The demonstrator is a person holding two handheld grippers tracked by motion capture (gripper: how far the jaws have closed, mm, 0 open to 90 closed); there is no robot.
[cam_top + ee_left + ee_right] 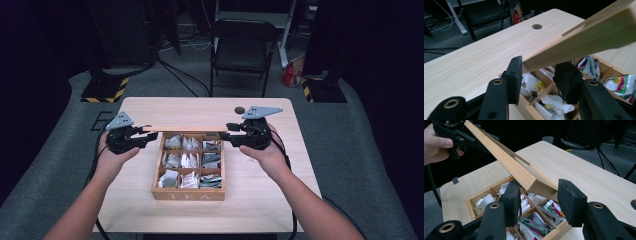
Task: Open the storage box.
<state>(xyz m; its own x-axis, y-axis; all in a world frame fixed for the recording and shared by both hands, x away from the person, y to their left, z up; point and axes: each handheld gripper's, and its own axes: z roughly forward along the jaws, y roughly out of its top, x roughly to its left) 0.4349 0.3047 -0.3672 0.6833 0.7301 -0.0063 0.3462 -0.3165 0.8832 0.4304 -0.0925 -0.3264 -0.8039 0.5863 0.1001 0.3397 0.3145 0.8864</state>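
We hold the lid (192, 128) level above the far edge of the tea box (189, 195), one gripper at each end. The box sits mid-counter, its nine cells full of tea bags (190, 160), the word TEA on the near wall.

Left gripper (142, 136): jaws clamped on the lid's left end; in the left gripper view the lid's end (579, 42) sits pinched between the two pads. Right gripper (226, 135): jaws set about the right end, but in the right gripper view the lid's corner (537, 183) shows a gap to the right-hand pad, so we read those jaws as apart, not pressing.

To do this step well, we judge: close the right jaws fully on the lid before any further travel, since one firm grip alone lets a long board pivot. Keep both hands at one height so the lid stays flat. Move the two ends together, at the same pace. Mind the tea bags that stand proud of their cells; they could snag the lid's rim.

The counter (260, 200) is pale wood grain, bare around the box, with a dark cable hole (240, 110) at 12 o'clock from the right gripper. Beyond it, at 12 o'clock, a black folding chair (243, 47) on grey carpet; yellow-black striped stand bases (106, 92) at 10 and 2 o'clock; cables trail on the floor.
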